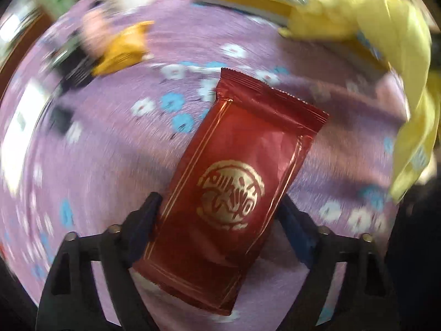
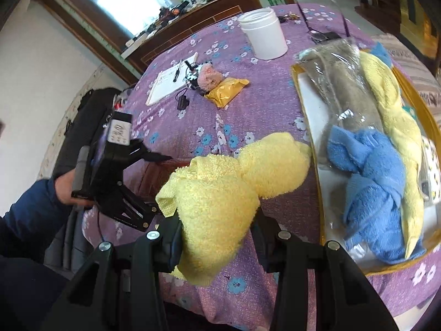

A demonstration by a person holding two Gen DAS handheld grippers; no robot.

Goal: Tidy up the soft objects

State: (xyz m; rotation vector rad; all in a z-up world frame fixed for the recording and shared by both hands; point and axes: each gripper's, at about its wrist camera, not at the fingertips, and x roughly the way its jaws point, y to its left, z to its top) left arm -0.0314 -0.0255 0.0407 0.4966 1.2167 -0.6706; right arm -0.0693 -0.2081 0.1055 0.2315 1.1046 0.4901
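My left gripper is shut on a dark red foil packet with a gold round emblem, held above the purple flowered cloth. My right gripper is shut on a yellow fluffy towel, held above the cloth just left of a gold-rimmed tray. The tray holds a blue towel, a yellow towel and a grey item in clear wrap. The left gripper also shows in the right wrist view, at the left. The left wrist view is blurred by motion.
A yellow packet and a pink fluffy item lie mid-table. A white jar stands at the back. A notebook with a pen and small black cables lie at the left. A wooden cabinet stands beyond.
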